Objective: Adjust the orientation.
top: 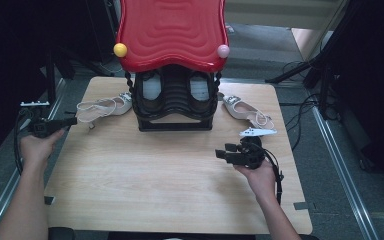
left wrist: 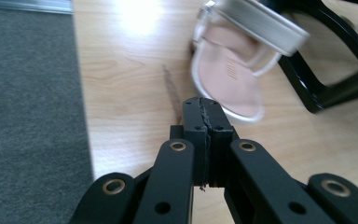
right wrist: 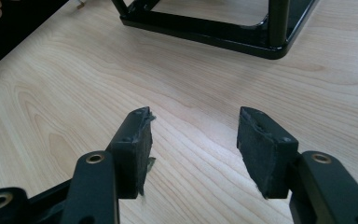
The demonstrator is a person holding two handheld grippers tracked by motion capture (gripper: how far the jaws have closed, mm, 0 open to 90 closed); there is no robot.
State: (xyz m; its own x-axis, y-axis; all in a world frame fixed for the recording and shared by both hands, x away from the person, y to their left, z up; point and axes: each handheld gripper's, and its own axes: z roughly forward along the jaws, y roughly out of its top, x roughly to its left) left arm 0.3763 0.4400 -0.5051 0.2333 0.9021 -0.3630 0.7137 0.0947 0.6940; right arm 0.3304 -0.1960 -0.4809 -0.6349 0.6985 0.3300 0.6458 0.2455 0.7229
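Pale strappy sandal (left wrist: 228,74) (pink insole) lies beside the closed, empty left gripper (left wrist: 206,112).

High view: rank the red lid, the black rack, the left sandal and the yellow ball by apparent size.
1. red lid, though nearest the camera
2. black rack
3. left sandal
4. yellow ball

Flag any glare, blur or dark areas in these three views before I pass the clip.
High view: corners and left edge fall into near black, while the red rack top shines. Left gripper view: a blown-out glare patch on the table, and the white sandal is soft behind the sharp shut left gripper. Right gripper view: evenly lit, open right gripper sharp.
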